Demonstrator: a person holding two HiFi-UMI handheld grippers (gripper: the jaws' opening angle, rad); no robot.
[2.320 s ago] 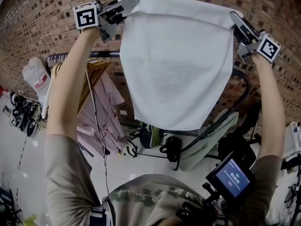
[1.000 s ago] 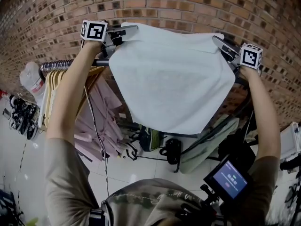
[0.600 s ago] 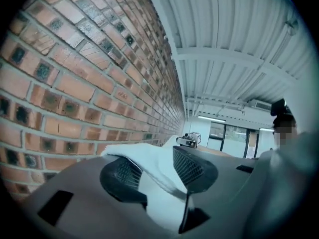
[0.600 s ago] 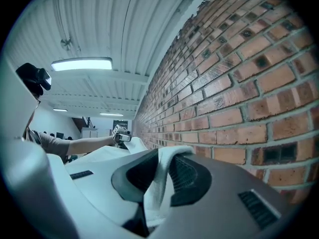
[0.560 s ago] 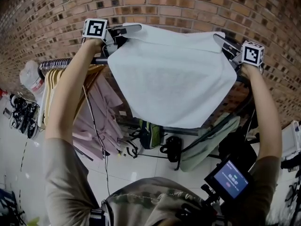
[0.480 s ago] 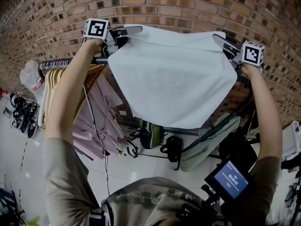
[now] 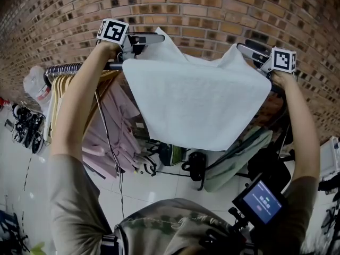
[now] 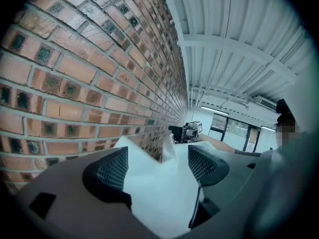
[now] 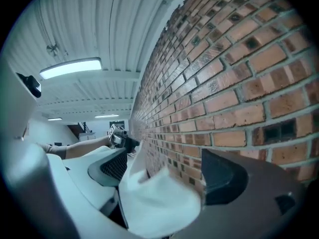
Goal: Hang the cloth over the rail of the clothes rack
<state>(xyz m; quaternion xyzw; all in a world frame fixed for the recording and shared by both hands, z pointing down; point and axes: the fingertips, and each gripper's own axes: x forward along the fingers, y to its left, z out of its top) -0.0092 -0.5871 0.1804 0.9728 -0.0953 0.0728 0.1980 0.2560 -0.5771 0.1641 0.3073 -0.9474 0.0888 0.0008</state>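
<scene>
Left gripper (image 7: 142,38) and right gripper (image 7: 248,50): fingers opening, apart. White cloth (image 7: 196,105) corners lie loose between them, above the rail (image 7: 68,68).

Red brick wall (image 7: 212,4), white tiled floor (image 7: 159,187), ribbed ceiling (image 8: 239,24).

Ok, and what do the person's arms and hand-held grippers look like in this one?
Both arms are bare below short grey-beige sleeves. The left hand-held gripper and right hand-held gripper are grey-bodied, each with a white cube bearing black square markers and dark, grid-textured pads. Their jaws are opening, cloth between them.
</scene>
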